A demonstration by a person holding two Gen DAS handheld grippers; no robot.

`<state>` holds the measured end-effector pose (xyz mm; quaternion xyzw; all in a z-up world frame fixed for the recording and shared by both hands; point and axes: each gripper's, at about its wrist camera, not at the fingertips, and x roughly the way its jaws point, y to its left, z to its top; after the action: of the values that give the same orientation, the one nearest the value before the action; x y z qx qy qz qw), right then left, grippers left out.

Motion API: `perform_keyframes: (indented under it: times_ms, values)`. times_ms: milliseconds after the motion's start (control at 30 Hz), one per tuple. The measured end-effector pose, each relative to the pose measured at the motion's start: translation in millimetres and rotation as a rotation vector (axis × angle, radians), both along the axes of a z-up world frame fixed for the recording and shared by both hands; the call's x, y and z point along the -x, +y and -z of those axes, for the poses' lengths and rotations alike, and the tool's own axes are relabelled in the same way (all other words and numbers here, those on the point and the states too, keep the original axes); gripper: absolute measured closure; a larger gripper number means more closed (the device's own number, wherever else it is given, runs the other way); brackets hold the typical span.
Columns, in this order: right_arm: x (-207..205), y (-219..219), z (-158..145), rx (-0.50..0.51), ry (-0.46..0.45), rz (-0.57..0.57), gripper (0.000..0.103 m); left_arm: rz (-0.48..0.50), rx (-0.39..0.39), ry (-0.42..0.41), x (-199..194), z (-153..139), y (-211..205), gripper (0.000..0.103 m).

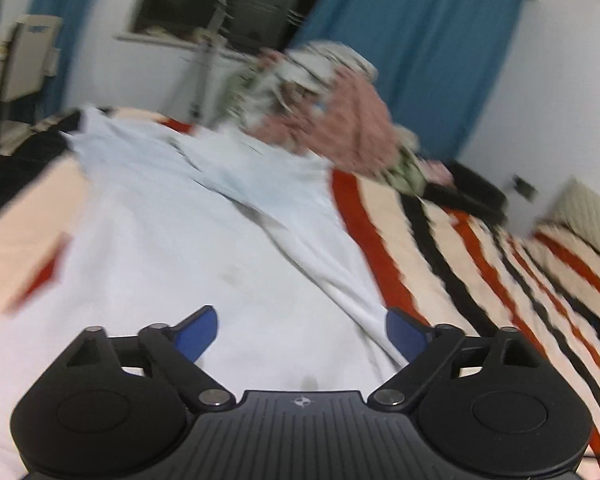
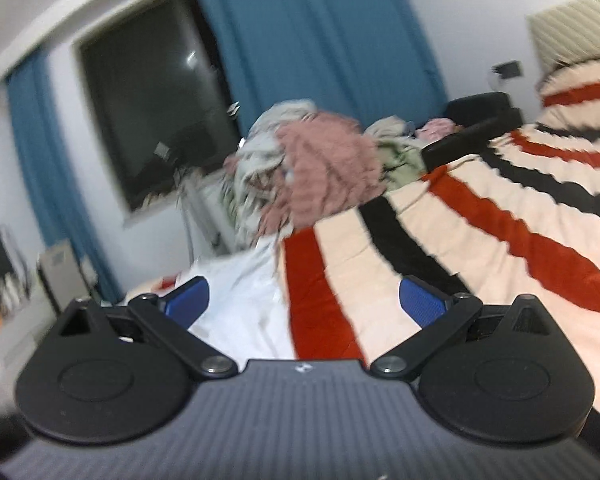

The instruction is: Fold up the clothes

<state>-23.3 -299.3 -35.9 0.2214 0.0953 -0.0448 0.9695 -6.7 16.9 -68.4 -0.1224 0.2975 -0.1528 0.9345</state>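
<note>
Left wrist view: our left tool hangs low over a white garment, its blue fingers spread wide with nothing between them. In the right wrist view, our right tool is likewise spread wide and empty, poised over the garment's right edge where it meets the blanket.

We judge the step in hand to be taking hold of the garment for a fold. To do it well, each tool should close on a single layer at an edge or corner, not on the blanket beneath, and both should lift together so the cloth stays flat. The creases running across the cloth suggest smoothing first. Both views are blurred, so we cannot tell which part of the garment lies nearest.

The garment lies spread on a bed covered by a striped blanket in cream, red and black. At the far edge sits a heap of unfolded clothes, pink and pale green among them. Beyond are blue curtains, a dark window and white walls.
</note>
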Motion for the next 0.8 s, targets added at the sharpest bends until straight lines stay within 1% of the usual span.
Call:
perform_keyframes:
  times_ms: [67,167,233,267,400,467,567,633,700,733,767,800]
  values:
    - [6,-13,0,-0.034,-0.036,0.025,0.000,0.062,0.031,0.040,-1,6,-20,0.027]
    - [12,-28,5,-0.058,-0.055,0.047,0.000,0.161,0.114,0.087,-2,16,-52,0.033]
    - [10,-35,10,-0.076,-0.047,0.050,0.000,0.226,0.155,0.107,-2,21,-73,0.035]
    - [9,-39,13,-0.085,-0.043,0.052,0.000,0.243,0.150,0.104,-1,22,-84,0.035]
    - [13,-54,17,-0.090,-0.041,0.103,0.000,0.340,0.093,0.060,10,25,-129,0.035]
    - [15,-62,18,-0.095,-0.052,0.126,0.000,0.395,0.032,0.028,18,30,-153,0.033]
    - [18,-72,22,-0.095,-0.062,0.159,0.000,0.482,-0.079,-0.008,28,45,-188,0.029]
    - [16,-77,26,-0.096,-0.055,0.172,0.000,0.512,-0.153,0.003,31,58,-210,0.029]
    - [13,-80,31,-0.098,-0.039,0.174,0.000,0.519,-0.211,0.015,30,73,-226,0.031]
    - [11,-81,33,-0.100,-0.028,0.176,0.000,0.508,-0.238,0.018,27,82,-232,0.039]
    - [9,-82,35,-0.102,-0.017,0.178,0.000,0.490,-0.260,0.025,23,88,-235,0.057]
    - [9,-83,36,-0.102,-0.012,0.180,0.000,0.469,-0.274,0.031,21,92,-236,0.068]
